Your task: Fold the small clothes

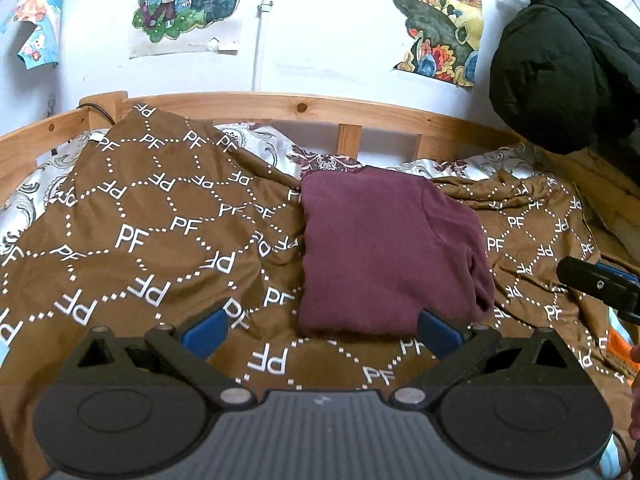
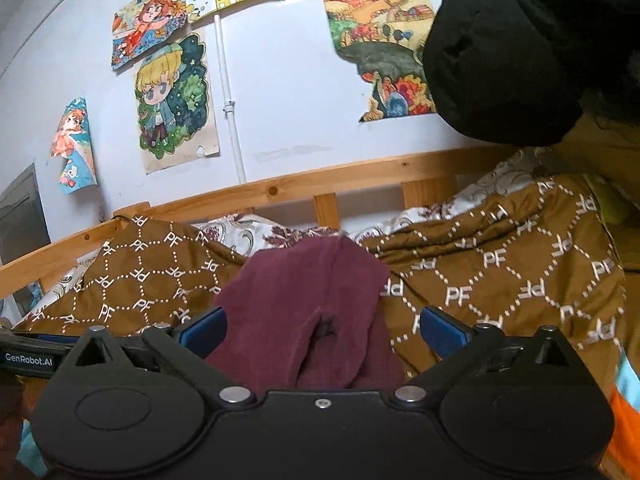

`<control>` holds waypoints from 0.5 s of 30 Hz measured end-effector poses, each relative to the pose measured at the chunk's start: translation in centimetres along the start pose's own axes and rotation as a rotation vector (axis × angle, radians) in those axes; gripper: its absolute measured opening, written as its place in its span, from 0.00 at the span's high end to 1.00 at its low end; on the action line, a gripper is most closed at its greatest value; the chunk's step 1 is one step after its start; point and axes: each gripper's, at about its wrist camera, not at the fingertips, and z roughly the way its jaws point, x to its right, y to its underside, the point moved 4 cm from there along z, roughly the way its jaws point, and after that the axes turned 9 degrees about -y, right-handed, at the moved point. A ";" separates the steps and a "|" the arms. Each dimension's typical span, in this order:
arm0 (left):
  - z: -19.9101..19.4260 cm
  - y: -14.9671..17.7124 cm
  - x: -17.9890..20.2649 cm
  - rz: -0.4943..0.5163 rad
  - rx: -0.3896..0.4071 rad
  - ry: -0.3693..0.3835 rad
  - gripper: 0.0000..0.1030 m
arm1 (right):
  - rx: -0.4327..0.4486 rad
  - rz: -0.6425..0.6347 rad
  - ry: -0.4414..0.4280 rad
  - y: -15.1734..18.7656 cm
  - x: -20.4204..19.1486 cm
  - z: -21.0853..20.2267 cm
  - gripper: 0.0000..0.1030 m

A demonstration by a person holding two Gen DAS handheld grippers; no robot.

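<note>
While both grippers, left gripper [image 1: 320, 330] and right gripper [image 2: 322, 330], stand wide and empty, the folded maroon garment [image 1: 384, 252] lies on the brown blanket [image 1: 140, 240].

A folded garment [image 1: 384, 252] lies on a patterned blanket [image 1: 152, 232] spread across a bed, with the blanket reaching out to both its left and right. Behind the garment a patch of bedsheet [image 1: 320, 158] shows, then the bed's wooden rail [image 1: 280, 106], and behind that a wall with drawings [image 1: 188, 0] pinned to it. A padded jacket [image 1: 560, 60] hangs at the far right above the rail, and the left tool [image 1: 320, 330] sits just before the garment's near edge, the right tool [image 1: 600, 284] off to its right.
</note>
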 end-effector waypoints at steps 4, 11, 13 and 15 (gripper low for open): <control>-0.7 0.7 0.0 0.023 -0.001 -0.006 0.01 | -0.016 0.007 0.000 0.8 -0.4 -1.1 0.01; -0.9 1.2 0.3 0.042 -0.002 -0.007 0.01 | -0.027 -0.023 -0.004 1.6 -1.2 -2.0 0.01; -0.8 1.2 0.3 0.043 -0.004 -0.006 0.01 | -0.027 -0.022 -0.002 1.6 -1.2 -1.9 0.01; -0.7 1.3 0.4 0.044 -0.007 -0.008 0.01 | -0.027 -0.017 0.001 1.6 -1.0 -1.9 0.01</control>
